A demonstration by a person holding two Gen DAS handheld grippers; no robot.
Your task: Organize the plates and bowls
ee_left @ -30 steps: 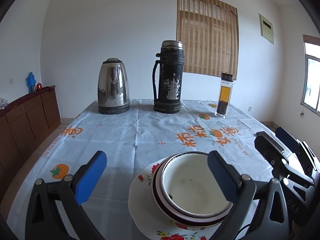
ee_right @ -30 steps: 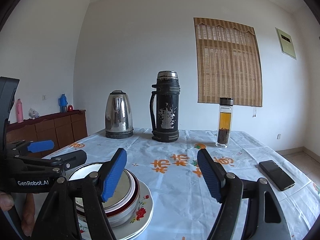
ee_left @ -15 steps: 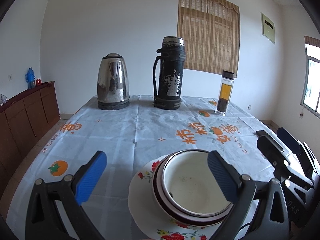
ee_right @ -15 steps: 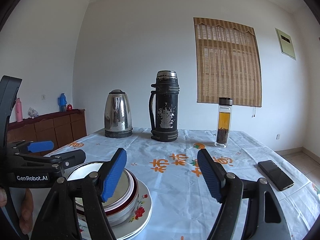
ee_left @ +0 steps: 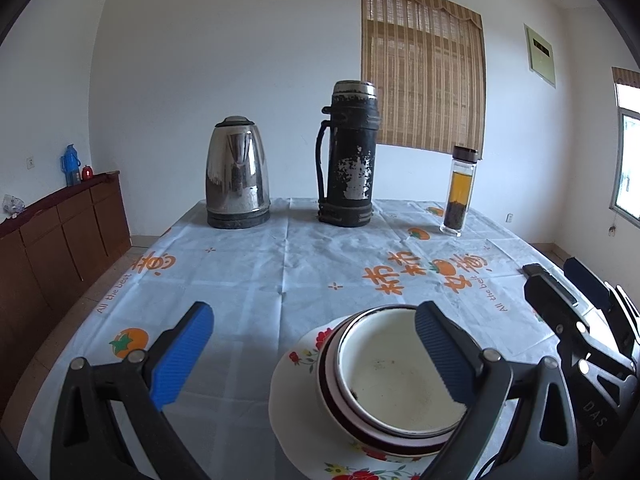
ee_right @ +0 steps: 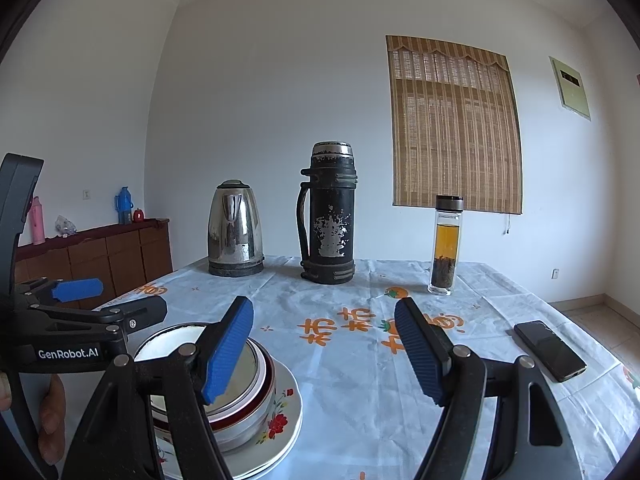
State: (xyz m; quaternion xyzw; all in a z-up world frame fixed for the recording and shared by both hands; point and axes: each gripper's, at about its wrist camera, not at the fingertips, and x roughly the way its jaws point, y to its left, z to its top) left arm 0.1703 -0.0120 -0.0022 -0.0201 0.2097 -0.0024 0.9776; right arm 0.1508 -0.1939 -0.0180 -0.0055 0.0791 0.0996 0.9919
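Both claws hover wide apart over the desk (ee_left: 248,280) right now, nothing pinched in either. The left claw (ee_left: 312,356) hangs just above and left of the stack, its right finger over the bowl's rim; the right claw (ee_right: 324,354) sits just right of that same stack, its left finger in front of the bowls.

The stack itself sits at the near edge of the desk: white enamel bowl (ee_left: 396,372) nested in a red-banded bowl (ee_left: 332,396), both resting on a flowered plate (ee_left: 296,396). So the gathering looks done, or close to it, and I'd say this is the pause between stacking and whatever follows. If the pile is to shift, the next move calls for a claw to drop to the plate's rim and close on it, gently, since enamel on china can slide.

Count: 2 bowls and at least 1 plate, with maybe a 2nd rim beneath. Beyond them stand 1 kettle (ee_left: 237,174), 1 black flask (ee_left: 347,156), 1 tea bottle (ee_left: 459,192) and 1 phone (ee_right: 550,350).
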